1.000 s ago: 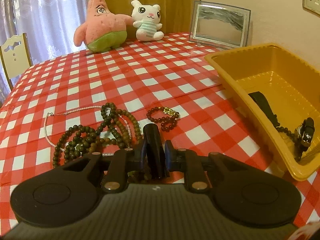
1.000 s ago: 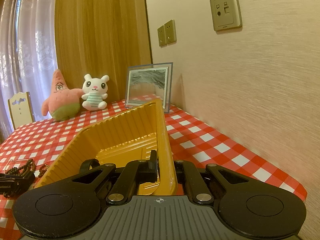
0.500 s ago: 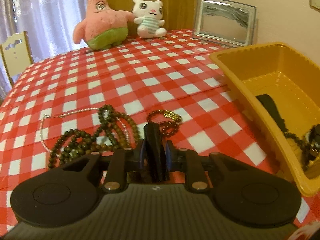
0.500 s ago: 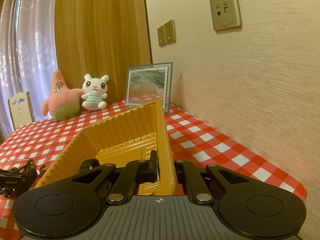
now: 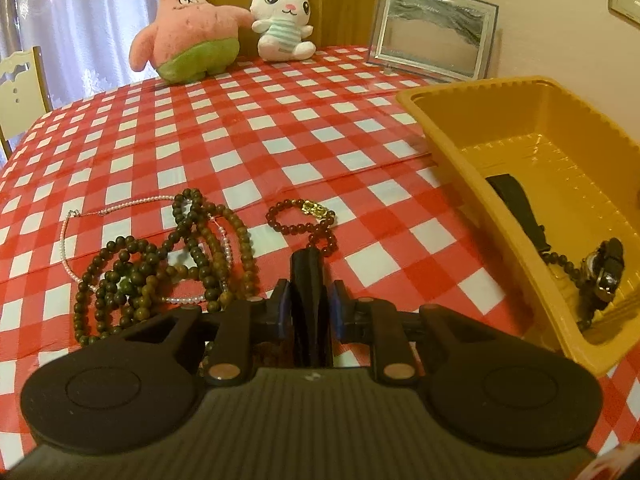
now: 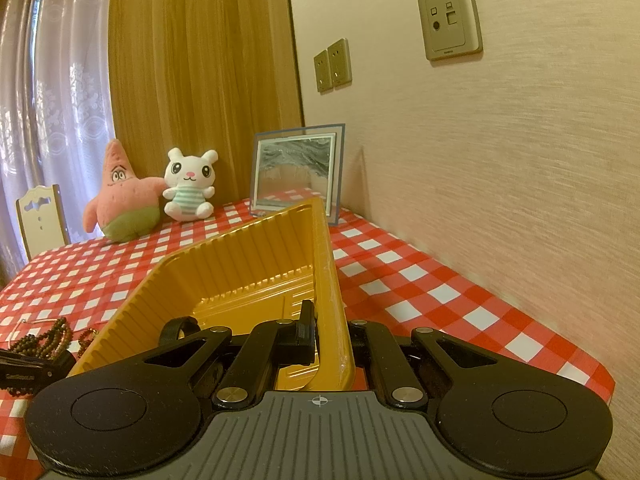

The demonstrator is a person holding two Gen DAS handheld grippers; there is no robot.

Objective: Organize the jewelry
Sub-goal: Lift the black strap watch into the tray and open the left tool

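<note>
In the left wrist view my left gripper (image 5: 307, 258) is shut, its fingers together with nothing between them. Its tip hovers just short of a dark red bead bracelet (image 5: 296, 228) with a gold charm on the checked tablecloth. Left of it lies a tangle of green-brown bead strings (image 5: 132, 276) over a thin pearl chain (image 5: 64, 236). The yellow tray (image 5: 460, 92) at right holds a black-strapped watch (image 5: 604, 268) and a dark bead string. My right gripper (image 6: 324, 320) is shut on the tray's near wall (image 6: 332, 280). One finger (image 6: 306, 320) is inside; the other is hidden behind the wall.
At the table's far end stand a pink star plush (image 5: 188, 28), a white bunny plush (image 5: 284, 20) and a framed picture (image 5: 432, 36). A wall runs along the right (image 6: 500, 180). A chair back (image 5: 20, 84) shows at far left. The left gripper's side (image 6: 24, 368) appears at the right view's left edge.
The left gripper has edged slightly toward the dark red bracelet, which now lies right at its tip. The right gripper and the tray have not moved.
</note>
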